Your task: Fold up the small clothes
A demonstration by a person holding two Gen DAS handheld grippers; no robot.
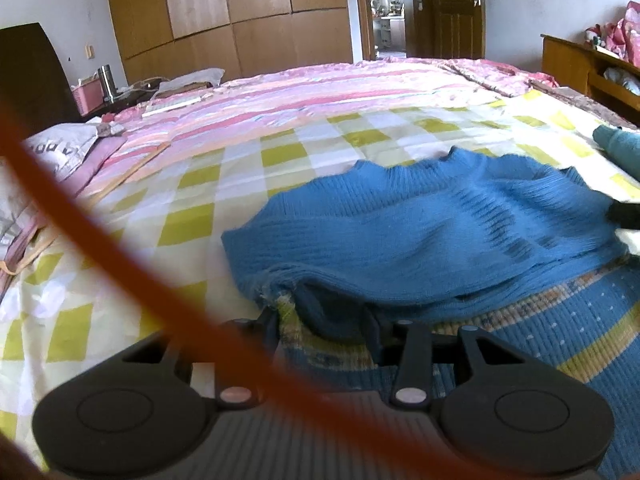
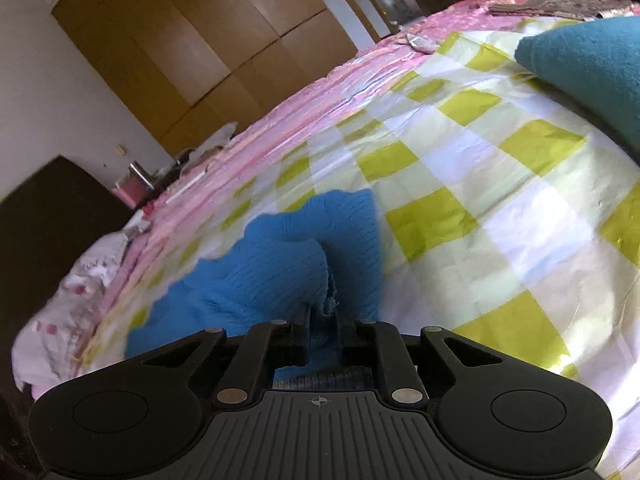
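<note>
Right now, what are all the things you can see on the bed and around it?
Blue knit sweater: one, blue, on the checked sheet, its edge folded over.
Checked sheet: one, yellow-green and white, on the bed.
Pink striped cover: one, pink, beyond the sheet.
Teal cloth: one, teal, at the sheet's right edge.
Wardrobe: one, brown wood, back wall.
Metal flask: one, silver, on the bedside stand.
Orange cable: one, crossing the left view.
Left claw: black, around the sweater's edge.
Right claw: black, pinching sweater.

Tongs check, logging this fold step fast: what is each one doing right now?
Left tongs: closed on the blue knit sweater's edge.
Right tongs: closed on the same sweater.
</note>
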